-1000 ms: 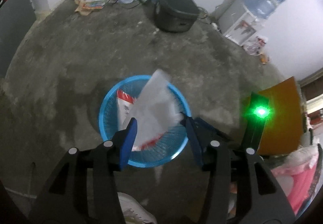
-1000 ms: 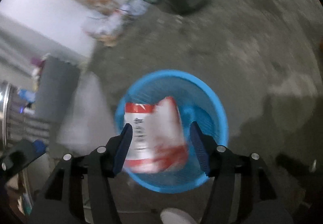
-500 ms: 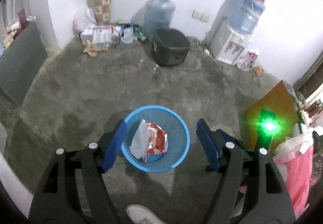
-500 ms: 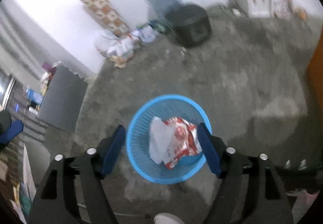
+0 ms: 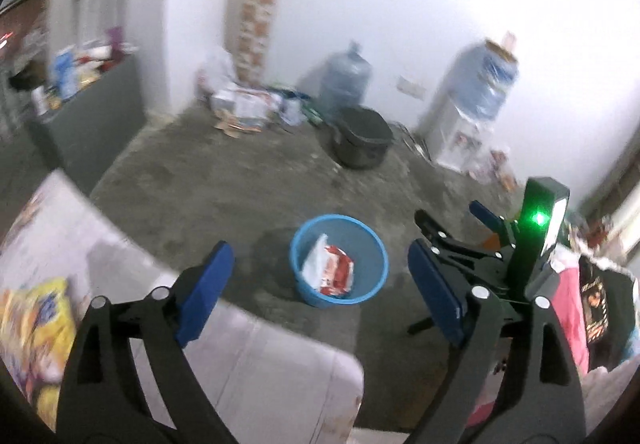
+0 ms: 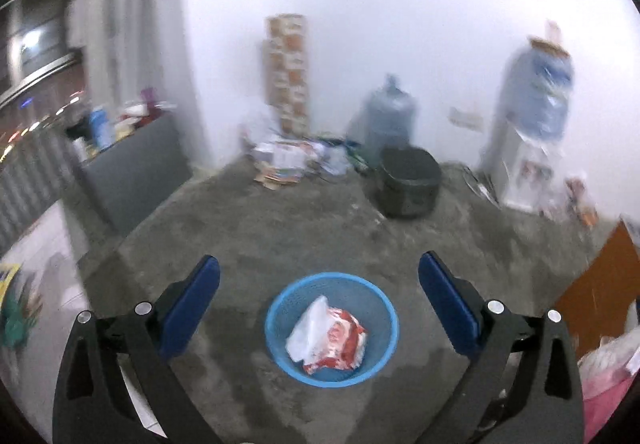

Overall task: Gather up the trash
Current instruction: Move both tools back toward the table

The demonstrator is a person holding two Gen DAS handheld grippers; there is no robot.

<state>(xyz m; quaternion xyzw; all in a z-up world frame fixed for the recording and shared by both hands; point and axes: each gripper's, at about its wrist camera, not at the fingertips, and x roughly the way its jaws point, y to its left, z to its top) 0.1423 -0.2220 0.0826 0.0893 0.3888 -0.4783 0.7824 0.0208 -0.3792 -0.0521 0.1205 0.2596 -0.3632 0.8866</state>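
A round blue basket [image 5: 374, 244] [image 6: 273, 318] stands on the concrete floor, well below both grippers. Inside it lie a red-and-white snack wrapper [image 5: 335, 273] [image 6: 340, 344] and a crumpled white plastic bag [image 5: 313, 264] [image 6: 306, 334]. My left gripper [image 5: 320, 248] hangs high above the basket, its jaws opening wide, nothing between the blue pads. My right gripper [image 6: 319, 260] is also far above the basket, jaws opening, nothing between them. In the left wrist view the right gripper [image 5: 452, 216] shows at the right with a green light on its body.
A pale sofa cushion [image 5: 260, 356] with a yellow packet [image 5: 36, 324] fills the lower left. A black pot [image 5: 362, 142] [image 6: 408, 184], water bottles, a dispenser [image 6: 524, 164] and a litter pile [image 6: 284, 160] line the far wall. An orange board [image 6: 592, 284] and pink cloth [image 5: 568, 308] are at the right.
Both grippers let go of the white bag and the red-and-white wrapper, which now lie in the basket. Both rose and drew back from it, their jaws spreading wider.
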